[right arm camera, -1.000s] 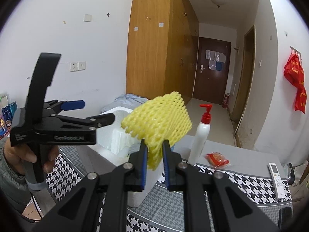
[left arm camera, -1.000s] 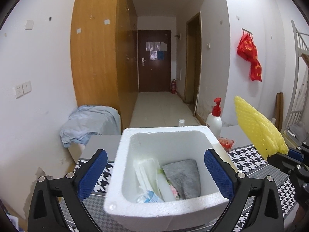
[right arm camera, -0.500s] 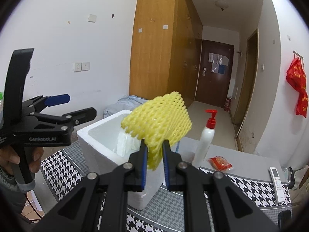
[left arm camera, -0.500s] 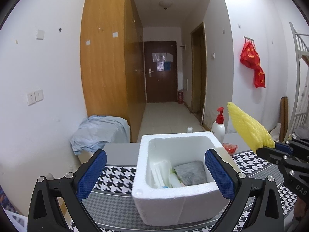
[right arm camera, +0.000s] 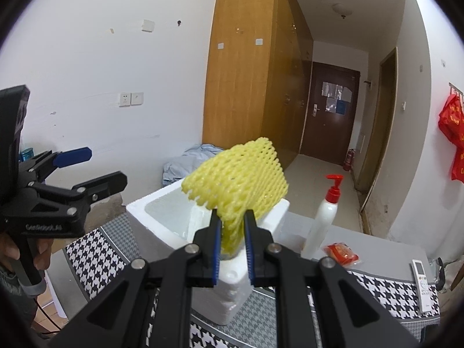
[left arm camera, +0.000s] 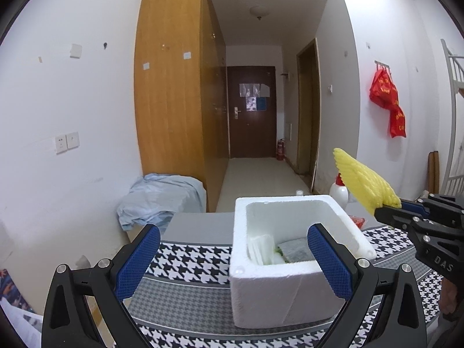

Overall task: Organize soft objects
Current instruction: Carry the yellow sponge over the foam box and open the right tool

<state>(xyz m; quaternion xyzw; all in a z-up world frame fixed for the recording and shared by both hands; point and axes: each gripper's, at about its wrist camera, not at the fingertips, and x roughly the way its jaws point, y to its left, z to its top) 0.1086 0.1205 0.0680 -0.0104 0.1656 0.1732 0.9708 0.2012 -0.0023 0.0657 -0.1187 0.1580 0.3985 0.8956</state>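
A white foam box (left arm camera: 293,287) (right arm camera: 162,211) stands on the houndstooth table cloth (left arm camera: 188,258); inside lie a grey cloth (left arm camera: 294,250) and white soft packs (left arm camera: 261,248). My right gripper (right arm camera: 232,226) (left arm camera: 388,207) is shut on a yellow foam net sleeve (right arm camera: 240,179) (left arm camera: 364,182), held above the box's right side. My left gripper (left arm camera: 232,261) (right arm camera: 95,168) stands open and empty, drawn back in front of the box, with the box between its blue pads (left arm camera: 139,261) only by line of sight.
A white pump bottle with a red top (right arm camera: 324,217), a red snack packet (right arm camera: 340,253) and a remote control (right arm camera: 420,278) lie right of the box. A blue cloth heap (left arm camera: 159,197) sits beyond the table by the wooden wardrobe (left arm camera: 174,101). A hand (right arm camera: 40,249) holds the left gripper.
My left gripper has drawn back from the foam box, which now looks smaller and farther. The right gripper has kept its hold on the yellow net and hardly moved.
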